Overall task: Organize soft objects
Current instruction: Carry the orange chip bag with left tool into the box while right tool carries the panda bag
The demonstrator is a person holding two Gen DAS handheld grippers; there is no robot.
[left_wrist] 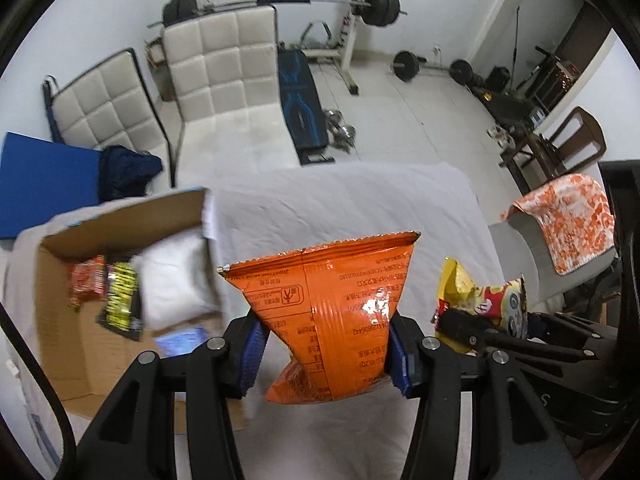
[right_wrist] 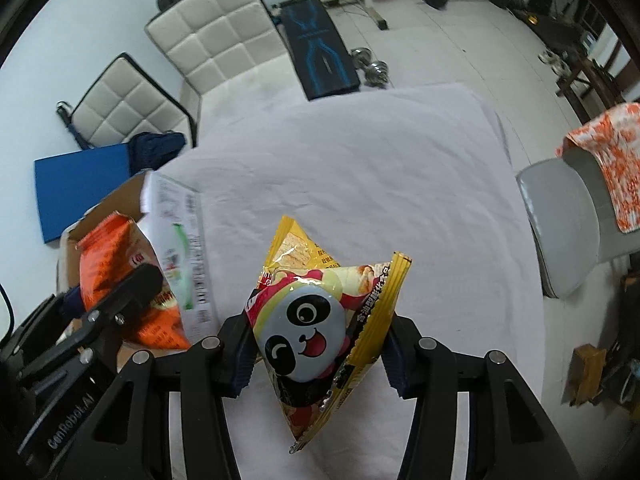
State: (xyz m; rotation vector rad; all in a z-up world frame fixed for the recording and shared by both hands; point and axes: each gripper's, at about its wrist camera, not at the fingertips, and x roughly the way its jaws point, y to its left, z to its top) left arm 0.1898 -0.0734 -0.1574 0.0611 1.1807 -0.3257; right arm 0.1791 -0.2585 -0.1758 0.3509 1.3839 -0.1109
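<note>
two snack bags in my grippers, both lifted over the white-sheeted table.

my left gripper is clamped on the crinkly orange foil snack bag; my right gripper is clamped on the yellow panda-print snack bag. the open brown cardboard box beside me already holds a white pillow and small packets, so i judge these two are what remains to drop in.

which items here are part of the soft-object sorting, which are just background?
In the job:
left gripper shut on orange snack bag
right gripper shut on yellow panda snack bag
cardboard box, holding snack packets

Just around:
white chairs
barbell rack
orange patterned towel
blue mat
</note>
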